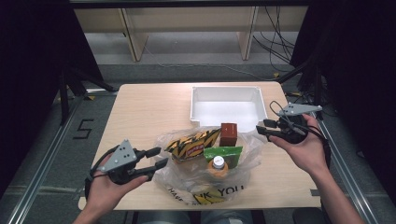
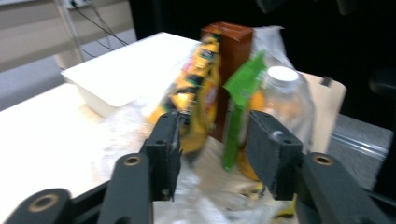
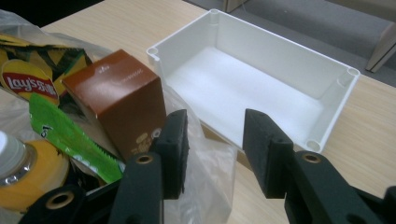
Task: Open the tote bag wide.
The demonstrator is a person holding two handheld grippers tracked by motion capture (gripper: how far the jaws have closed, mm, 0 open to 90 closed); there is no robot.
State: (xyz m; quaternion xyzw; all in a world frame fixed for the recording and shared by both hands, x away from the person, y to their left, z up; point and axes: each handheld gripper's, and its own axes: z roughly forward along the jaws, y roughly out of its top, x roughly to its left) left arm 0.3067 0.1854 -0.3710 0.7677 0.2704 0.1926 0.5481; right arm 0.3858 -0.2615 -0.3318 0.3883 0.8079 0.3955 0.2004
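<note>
A crumpled clear plastic bag (image 1: 205,189) lies at the table's front middle. In it are a yellow-and-black chips bag (image 1: 191,142), an upright brown carton (image 1: 228,134), a green packet (image 1: 224,153) and an orange drink bottle (image 1: 218,167) with a white cap. My left gripper (image 1: 161,156) hovers just left of the bag, jaws open and empty; in its own view (image 2: 215,135) the chips bag (image 2: 198,93) and bottle (image 2: 285,93) stand beyond the pads. My right gripper (image 1: 261,126) is open at the bag's right edge. In the right gripper view (image 3: 212,126) loose bag film (image 3: 210,168) lies under the gap, unpinched.
An empty white bin (image 1: 224,89) sits at the table's far right, just behind the bag and close to my right gripper. The wooden table (image 1: 140,112) is bare on its left half. Metal rails run along both sides of the table on the floor.
</note>
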